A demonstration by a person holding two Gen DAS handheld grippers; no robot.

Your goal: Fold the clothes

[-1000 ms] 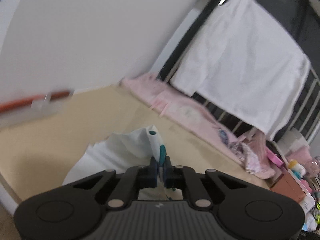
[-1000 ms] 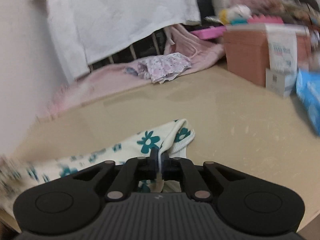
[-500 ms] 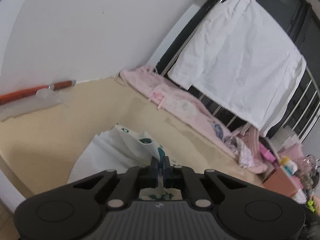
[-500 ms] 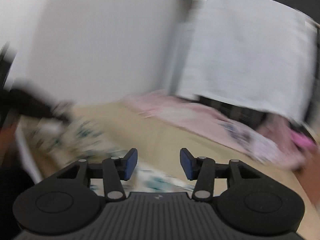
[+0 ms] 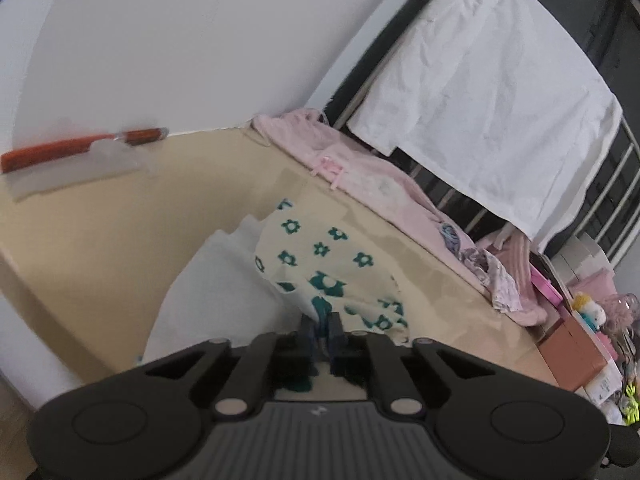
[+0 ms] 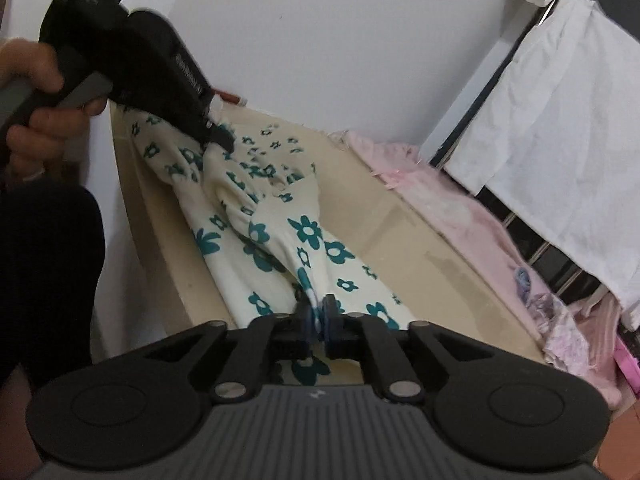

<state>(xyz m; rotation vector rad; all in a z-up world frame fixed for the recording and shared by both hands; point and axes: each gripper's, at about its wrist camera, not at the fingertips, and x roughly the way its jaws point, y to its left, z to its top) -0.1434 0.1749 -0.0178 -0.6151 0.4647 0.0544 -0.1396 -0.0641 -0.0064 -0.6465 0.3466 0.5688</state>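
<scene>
Table [image 6: 400, 224], beige, takes most of both views and runs along a white wall [image 6: 320, 40]. At its far edge there is a dark rail with a white sheet [image 6: 560, 120] hanging over it, and under the sheet a pink cloth [image 6: 460, 208] lies along the table edge, w/ some small patterned laundry and boxes further right.

The task's thing is a cream garment with teal flowers [image 6: 272, 216]. It lies lengthwise on the table near the front edge, partly lifted and bunched, not flat. In the left wrist view one part is turned over so the plain white inside shows beside the flowered side.

The left gripper [image 6: 218, 138], held by a hand [image 6: 32, 92], pinches the far end of the garment; from its own camera the left tongs are closed narrow on the fabric, approx. at a gathered edge. The right gripper [image 6: 318, 318] is also closed narrow on the fabric, at the near end, where the cloth pulls into a ridge between the pads.

My judgement of progress: the garment is held at two ends and stretched between them, w/ wrinkles in the middle, so it is not a tidy folded packet now. One part seems doubled over, but if this is a real fold or only bunching I cannot tell. What is left, as far as visible: flat layers, aligned edges, and the garment put down neat
</scene>
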